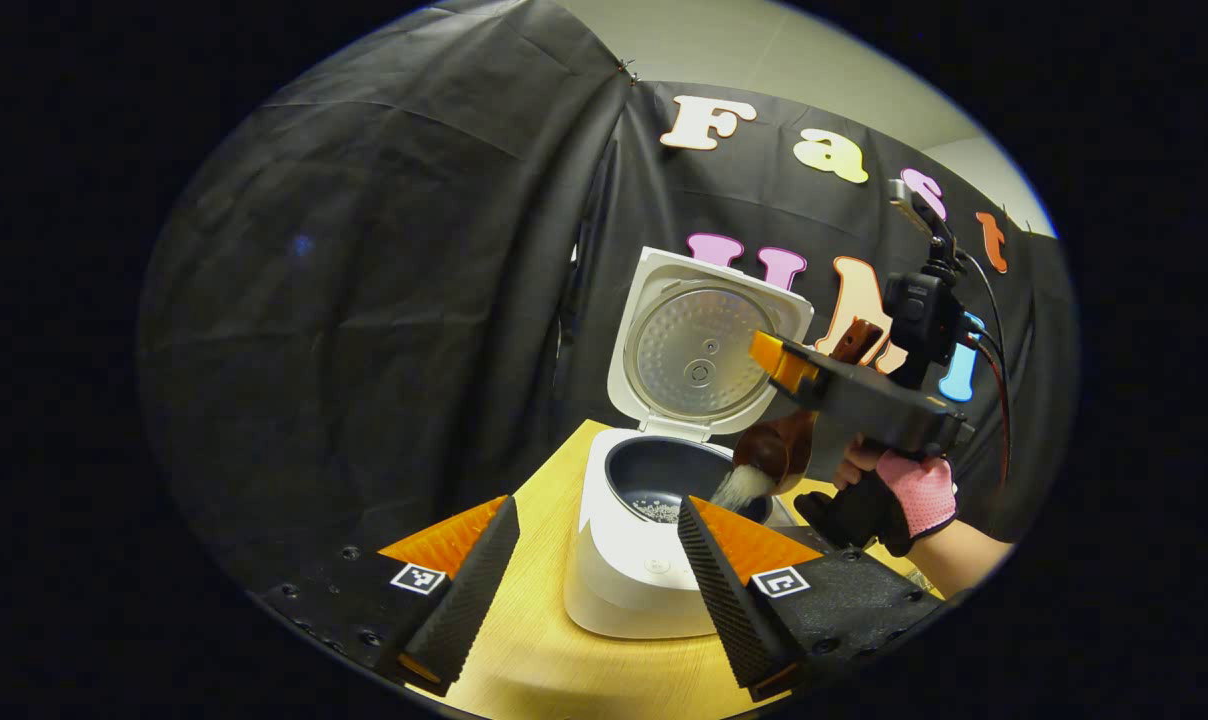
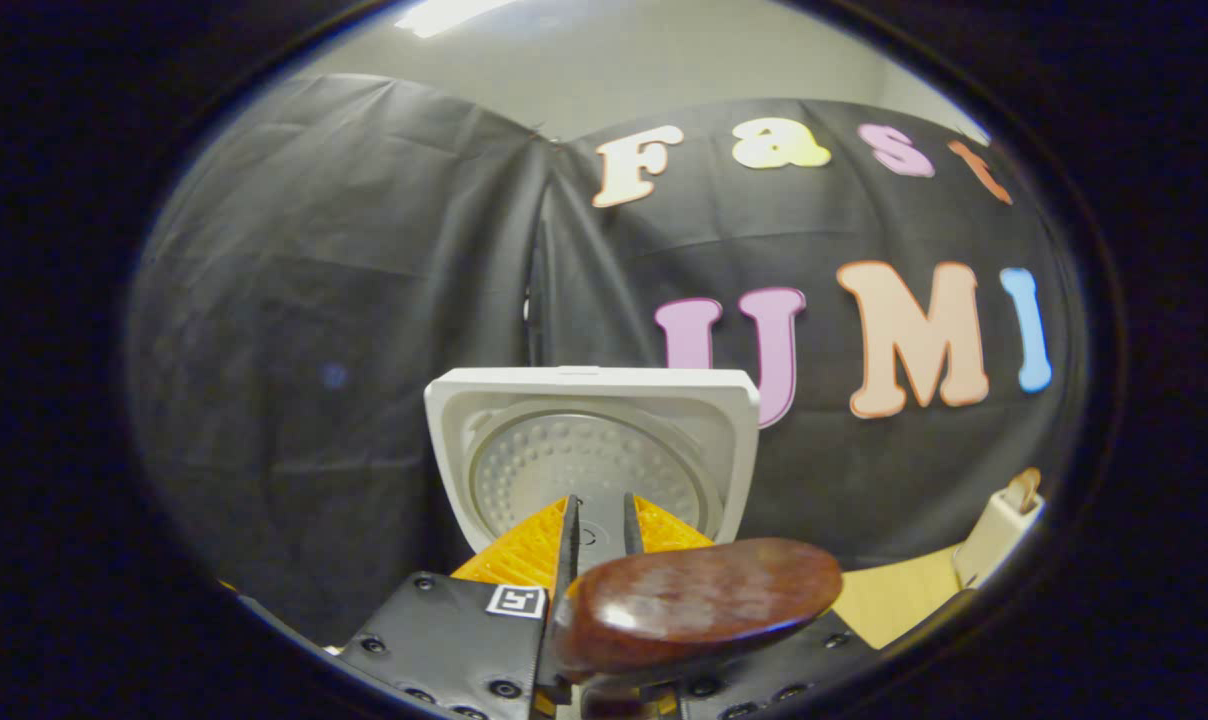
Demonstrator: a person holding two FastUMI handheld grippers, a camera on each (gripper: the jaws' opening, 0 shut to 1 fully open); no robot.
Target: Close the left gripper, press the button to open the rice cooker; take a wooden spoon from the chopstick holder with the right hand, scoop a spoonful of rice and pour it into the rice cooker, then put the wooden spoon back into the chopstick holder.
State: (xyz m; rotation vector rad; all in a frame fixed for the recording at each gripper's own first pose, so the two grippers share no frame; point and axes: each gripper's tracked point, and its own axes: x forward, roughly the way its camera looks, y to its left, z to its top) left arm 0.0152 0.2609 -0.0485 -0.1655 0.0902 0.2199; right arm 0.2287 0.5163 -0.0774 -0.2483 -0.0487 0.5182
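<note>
At the centre right of the left gripper view, the wooden spoon (image 1: 779, 450) is held clamped in the right gripper (image 1: 784, 362), tipped over the open rice cooker (image 1: 654, 520) at lower centre, with rice (image 1: 739, 488) spilling out. The left gripper (image 1: 594, 560) is seen spread wide, empty. The spoon is judged light and stiff (glossy, perhaps slippery), best gripped by its handle.

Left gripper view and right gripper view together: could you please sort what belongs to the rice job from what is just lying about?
Job: rice cooker, lid open; wooden spoon pouring rice; right gripper; chopstick holder.
Just about: table; left gripper, open.
</note>
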